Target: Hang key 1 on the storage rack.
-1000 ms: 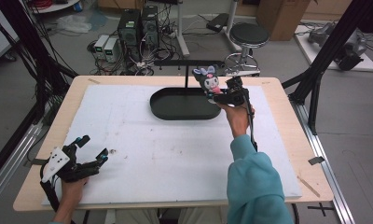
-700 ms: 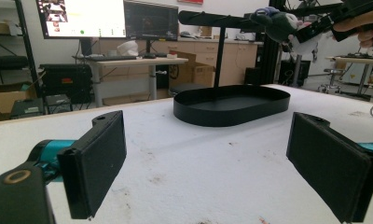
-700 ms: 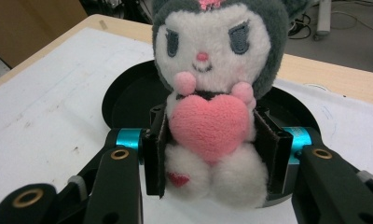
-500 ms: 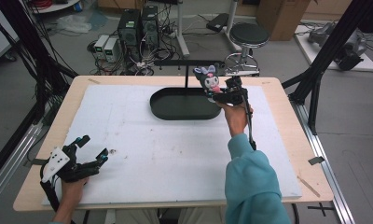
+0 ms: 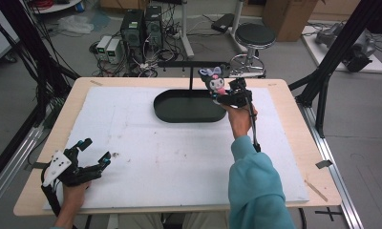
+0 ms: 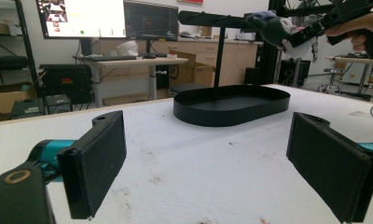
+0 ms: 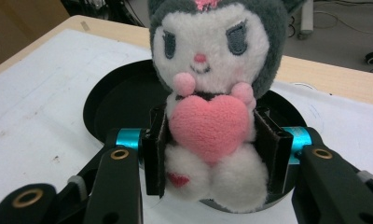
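A plush toy [image 7: 212, 88] with a white face, dark grey hood and pink heart is clamped at its body between the jaws of my right gripper [image 7: 212, 154]. In the high view the plush toy [image 5: 214, 81] hangs in my right gripper [image 5: 225, 98] above the right end of the black oval tray [image 5: 165, 102], just below the black T-shaped stand's bar [image 5: 179, 63]. My left gripper [image 5: 94, 153] rests open near the table's front left corner, nothing between its pads [image 6: 98, 163]. The tray [image 6: 208, 114] and the plush toy [image 6: 271, 28] appear far ahead of it.
A white mat [image 5: 179, 152] covers most of the wooden table [image 5: 284, 102]. Black frame posts [image 5: 332, 67] stand at the right and left sides. Computers, cables and a stool [image 5: 253, 36] sit on the floor beyond the far edge.
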A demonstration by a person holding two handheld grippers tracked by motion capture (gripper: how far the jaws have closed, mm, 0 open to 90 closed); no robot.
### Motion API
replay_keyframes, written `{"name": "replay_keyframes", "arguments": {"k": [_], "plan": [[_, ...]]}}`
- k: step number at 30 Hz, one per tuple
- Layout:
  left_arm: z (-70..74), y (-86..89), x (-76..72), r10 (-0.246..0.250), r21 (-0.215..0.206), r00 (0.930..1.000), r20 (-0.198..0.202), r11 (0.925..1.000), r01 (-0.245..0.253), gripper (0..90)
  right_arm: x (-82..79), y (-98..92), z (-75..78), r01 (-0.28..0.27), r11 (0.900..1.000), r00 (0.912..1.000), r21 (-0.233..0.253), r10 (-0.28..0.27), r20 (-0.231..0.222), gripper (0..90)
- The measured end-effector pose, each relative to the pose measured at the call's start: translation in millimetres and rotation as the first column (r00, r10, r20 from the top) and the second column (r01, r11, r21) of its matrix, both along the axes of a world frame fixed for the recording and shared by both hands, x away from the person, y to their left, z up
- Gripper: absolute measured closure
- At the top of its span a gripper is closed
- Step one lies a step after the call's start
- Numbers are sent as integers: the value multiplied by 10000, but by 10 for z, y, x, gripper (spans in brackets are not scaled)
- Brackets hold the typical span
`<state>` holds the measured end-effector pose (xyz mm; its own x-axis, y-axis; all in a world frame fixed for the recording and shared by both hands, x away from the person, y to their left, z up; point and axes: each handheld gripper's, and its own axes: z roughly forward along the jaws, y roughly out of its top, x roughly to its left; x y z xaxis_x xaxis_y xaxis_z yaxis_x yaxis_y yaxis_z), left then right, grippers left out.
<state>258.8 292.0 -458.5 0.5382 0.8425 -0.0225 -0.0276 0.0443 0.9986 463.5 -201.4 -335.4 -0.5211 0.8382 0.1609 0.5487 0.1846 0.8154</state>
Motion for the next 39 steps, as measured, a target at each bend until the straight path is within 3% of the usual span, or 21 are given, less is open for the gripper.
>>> {"name": "replay_keyframes", "arguments": {"k": [14,23,39], "plan": [[0,0,0,-8,3,10000,-4,10000,8,124,8,49,-17,1,9998,10000,-184,-1,-8,539],[0,-2,-1,0,2,10000,16,10000,0,124,12,57,-24,79,9983,10000,-575,-79,-7,539],[0,0,0,-8,-3,10000,-2,10000,8,124,76,124,56,96,9997,9999,-219,-97,-34,539]]}}
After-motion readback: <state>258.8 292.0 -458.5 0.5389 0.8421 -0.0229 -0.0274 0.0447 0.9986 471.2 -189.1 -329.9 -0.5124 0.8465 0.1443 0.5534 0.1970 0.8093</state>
